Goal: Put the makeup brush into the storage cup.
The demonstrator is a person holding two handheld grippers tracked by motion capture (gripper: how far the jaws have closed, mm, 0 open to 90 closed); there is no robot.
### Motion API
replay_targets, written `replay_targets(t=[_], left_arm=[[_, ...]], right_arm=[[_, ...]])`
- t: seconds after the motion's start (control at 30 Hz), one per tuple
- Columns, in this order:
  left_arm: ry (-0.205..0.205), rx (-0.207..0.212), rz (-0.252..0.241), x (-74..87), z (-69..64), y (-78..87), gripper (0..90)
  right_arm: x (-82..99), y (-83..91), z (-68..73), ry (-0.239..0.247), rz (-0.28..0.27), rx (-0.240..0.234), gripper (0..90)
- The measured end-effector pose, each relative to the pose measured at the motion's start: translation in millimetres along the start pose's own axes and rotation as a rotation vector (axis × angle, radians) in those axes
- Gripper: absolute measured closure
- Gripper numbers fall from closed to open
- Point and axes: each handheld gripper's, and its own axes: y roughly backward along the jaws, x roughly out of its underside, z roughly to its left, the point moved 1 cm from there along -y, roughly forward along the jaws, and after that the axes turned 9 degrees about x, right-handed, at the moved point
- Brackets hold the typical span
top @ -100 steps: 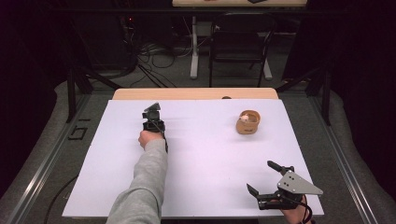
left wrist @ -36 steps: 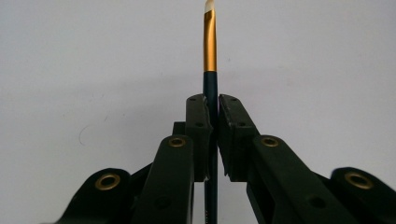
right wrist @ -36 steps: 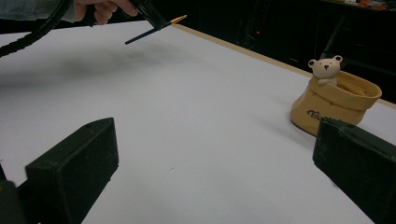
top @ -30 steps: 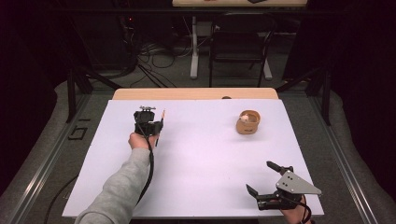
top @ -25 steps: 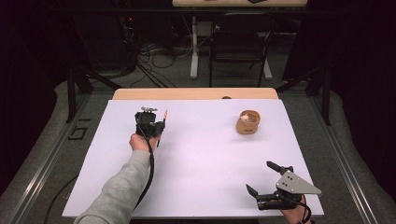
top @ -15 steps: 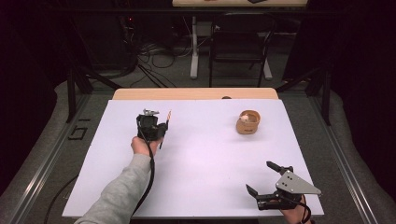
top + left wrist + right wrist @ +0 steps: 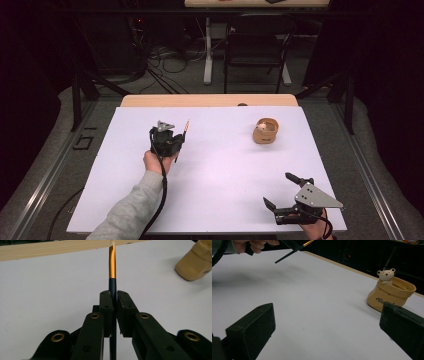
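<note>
The left gripper [image 7: 113, 315], jaws clamped on a slim dark-handled paintbrush with a gold ferrule [image 7: 112, 267], has drifted rightward across the white table [image 7: 215, 190] toward the tan bear-faced pouch-shaped holder [image 7: 265, 131], likely its destination. The right gripper [image 7: 288, 190] rests near the front edge, jaws wide apart and empty.

Paintbrush [image 7: 112, 270] handle cut off by the bottom edge of the left gripper view, its middle hidden between the clamped fingers [image 7: 106, 307]. Bristle tip cropped at the top edge there. Lettering on the bear pouch [image 7: 390, 295] partly hidden behind a right gripper finger [image 7: 403, 327]. In the high view, brush [image 7: 183, 136] too small for detail.
</note>
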Motion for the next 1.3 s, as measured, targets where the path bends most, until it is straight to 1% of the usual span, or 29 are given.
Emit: replay_targets(t=[0.13, 0.23, 0.3, 0.37, 0.5, 0.53, 0.63, 0.67, 0.73, 0.77, 0.87, 0.9, 0.93, 1.03, 1.1, 1.13, 1.17, 1.23, 1.27, 1.3], left_arm=[[-0.04, 0.028, -0.029, 0.2, -10.7, 0.8, 83.1], [-0.061, 0.046, -0.035, 0.8, -15.4, 1.0, 83.1], [-0.081, 0.056, -0.051, 2.4, -20.9, 0.7, 83.1], [-0.097, 0.065, -0.051, 3.9, -23.7, 1.4, 83.1], [-0.126, 0.077, -0.077, 9.4, -30.3, 1.9, 83.1], [-0.134, 0.081, -0.08, 10.8, -31.4, 2.1, 83.1], [-0.142, 0.096, -0.092, 14.8, -33.2, 2.2, 83.1], [-0.136, 0.104, -0.102, 16.1, -33.7, 2.1, 83.1], [-0.136, 0.118, -0.11, 18.5, -33.2, 2.8, 83.1], [-0.133, 0.122, -0.117, 19.9, -33.0, 2.8, 83.1], [-0.123, 0.136, -0.13, 23.6, -32.7, 2.7, 83.1], [-0.125, 0.141, -0.128, 24.6, -32.5, 3.0, 83.1], [-0.124, 0.143, -0.133, 25.9, -33.3, 3.2, 83.1], [-0.139, 0.151, -0.142, 28.6, -34.4, 5.5, 83.1], [-0.147, 0.157, -0.153, 30.3, -35.4, 7.1, 83.1], [-0.155, 0.16, -0.156, 31.3, -35.7, 7.9, 83.1], [-0.152, 0.162, -0.163, 32.5, -36.5, 8.2, 83.1], [-0.161, 0.168, -0.164, 34.2, -38.0, 8.0, 83.1], [-0.17, 0.165, -0.161, 34.5, -39.1, 7.9, 83.1], [-0.173, 0.168, -0.164, 34.8, -40.2, 7.7, 83.1]], right_arm=[[0.4, -0.7, 0.3, -0.002, 0.004, 0.006, 0.0], [0.6, -1.4, 0.2, 0.002, 0.005, 0.009, 0.0], [0.8, -2.0, 0.0, 0.003, 0.006, 0.013, 0.0], [1.1, -2.7, -0.2, 0.003, 0.011, 0.016, 0.0], [0.2, -3.4, -0.9, -0.003, 0.018, 0.017, 0.0], [0.2, -4.6, -0.8, -0.009, 0.004, 0.018, 0.0], [0.2, -5.7, -1.6, -0.009, 0.007, 0.02, 0.0], [0.2, -6.4, -1.8, -0.012, 0.006, 0.02, 0.0], [0.2, -7.6, -2.3, -0.011, 0.009, 0.022, 0.0], [0.1, -7.9, -2.5, -0.009, 0.019, 0.022, 0.0], [-0.5, -12.2, -3.0, -0.022, 0.026, 0.028, 0.0], [-0.6, -14.4, -2.7, -0.026, 0.022, 0.03, 0.0], [-1.0, -14.9, -2.8, -0.022, 0.036, 0.029, 0.0], [-1.3, -19.3, -2.3, -0.02, 0.04, 0.029, 0.0], [-1.6, -22.1, -2.6, -0.03, 0.035, 0.029, 0.0], [-2.0, -22.8, -3.2, -0.033, 0.042, 0.022, 0.0], [-2.3, -24.0, -3.4, -0.041, 0.045, 0.021, 0.0], [-2.8, -26.6, -4.0, -0.048, 0.048, 0.016, 0.0], [-3.0, -28.6, -3.9, -0.054, 0.043, 0.017, 0.0], [-3.6, -29.6, -4.3, -0.058, 0.052, 0.013, 0.0]])
